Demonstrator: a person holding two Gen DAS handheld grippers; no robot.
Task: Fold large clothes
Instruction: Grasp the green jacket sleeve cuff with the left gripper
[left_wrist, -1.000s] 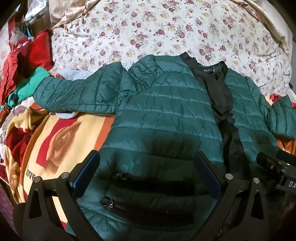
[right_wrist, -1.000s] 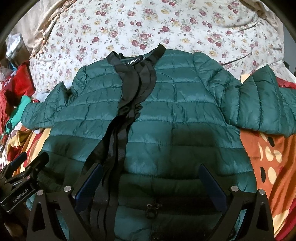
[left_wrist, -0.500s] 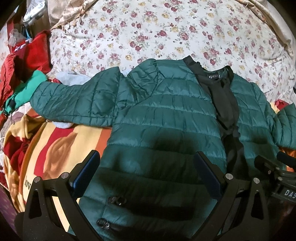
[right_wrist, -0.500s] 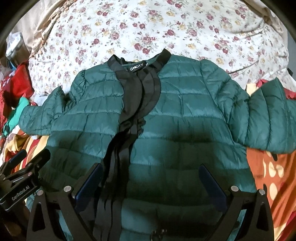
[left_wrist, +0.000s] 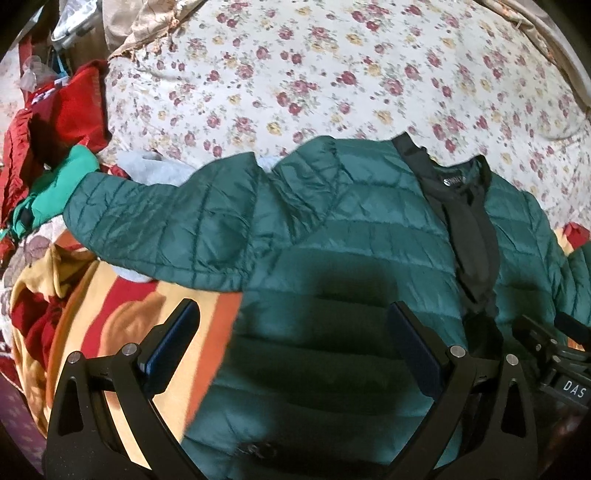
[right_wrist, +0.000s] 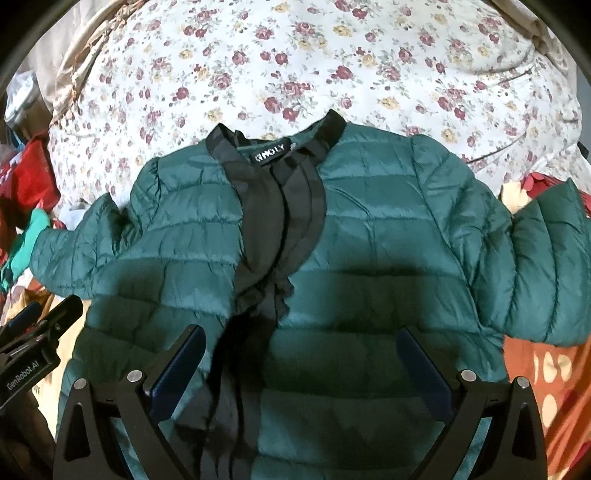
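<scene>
I see the jacket (left_wrist: 332, 229) lying front-up across the bed (left_wrist: 332, 74), collar toward the far edge, nothing folded yet. Its left sleeve (left_wrist: 166, 229) lies stretched out sideways. My left claw (left_wrist: 291, 350) hovers, fingers apart, empty; my right claw (right_wrist: 299, 365) likewise. The right sleeve (right_wrist: 546, 266) sprawls outward. Every fold remains.
</scene>
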